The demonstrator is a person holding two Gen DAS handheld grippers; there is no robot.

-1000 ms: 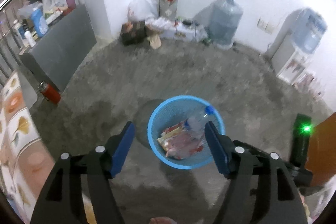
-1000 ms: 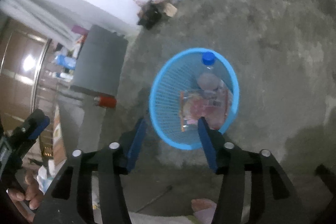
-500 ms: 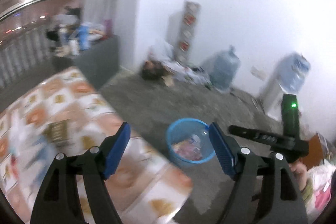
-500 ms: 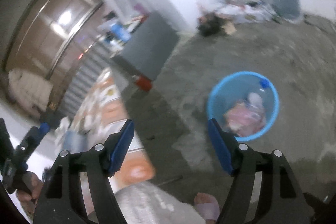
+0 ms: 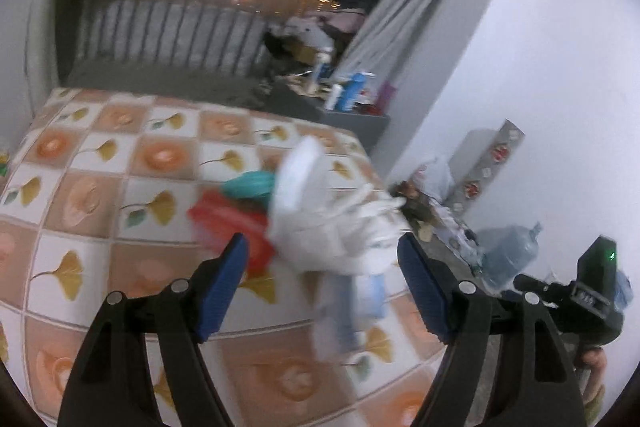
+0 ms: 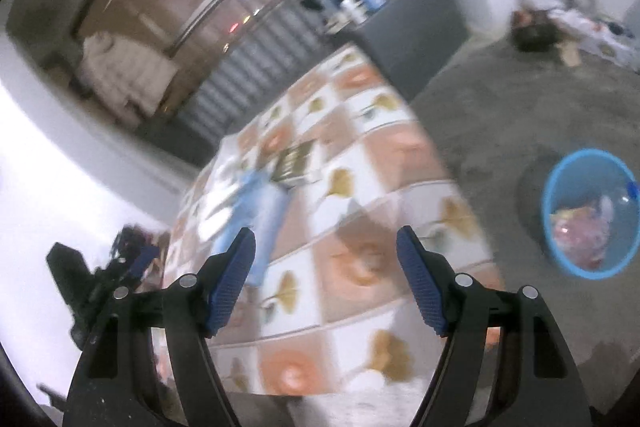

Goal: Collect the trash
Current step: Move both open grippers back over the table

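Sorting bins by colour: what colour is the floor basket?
Blue basket, clearest in the right wrist view.

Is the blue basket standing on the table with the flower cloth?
No, the blue basket stands on the grey floor, to the right of the table.
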